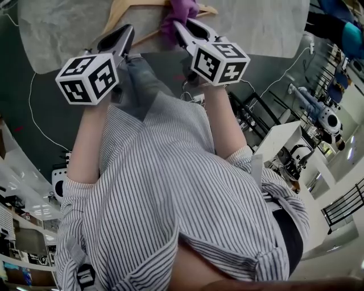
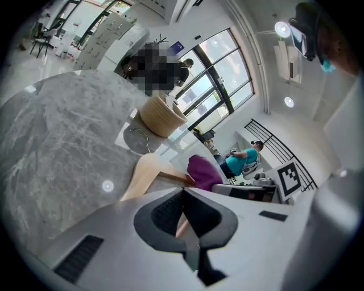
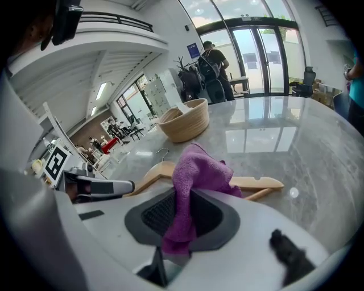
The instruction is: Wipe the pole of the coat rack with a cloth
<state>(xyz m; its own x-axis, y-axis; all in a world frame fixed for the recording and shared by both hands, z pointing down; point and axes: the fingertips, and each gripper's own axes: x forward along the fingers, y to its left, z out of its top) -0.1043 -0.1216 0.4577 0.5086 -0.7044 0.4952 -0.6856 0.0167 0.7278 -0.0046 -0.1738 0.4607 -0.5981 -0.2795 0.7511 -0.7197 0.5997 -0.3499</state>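
Note:
A purple cloth (image 3: 202, 170) hangs from my right gripper (image 3: 183, 213), whose jaws are shut on it; the head view shows the cloth (image 1: 181, 10) bunched at that gripper's tip (image 1: 179, 28). Under both grippers a wooden hanger (image 3: 256, 183) lies on the grey marble table (image 3: 318, 142). My left gripper (image 2: 183, 213) is shut, with a sliver of the hanger's wood between its pads. The hanger (image 2: 142, 170) runs out ahead of it, beside the cloth (image 2: 205, 173). In the head view the left gripper (image 1: 126, 31) meets the hanger (image 1: 122, 11) at the table's near edge (image 1: 68, 28).
A woven basket (image 3: 185, 120) stands further back on the table, also in the left gripper view (image 2: 162, 116). A person in a teal top (image 2: 242, 156) stands beyond the table. My striped shirt (image 1: 182, 199) fills the lower head view. White equipment (image 1: 324, 116) stands to the right.

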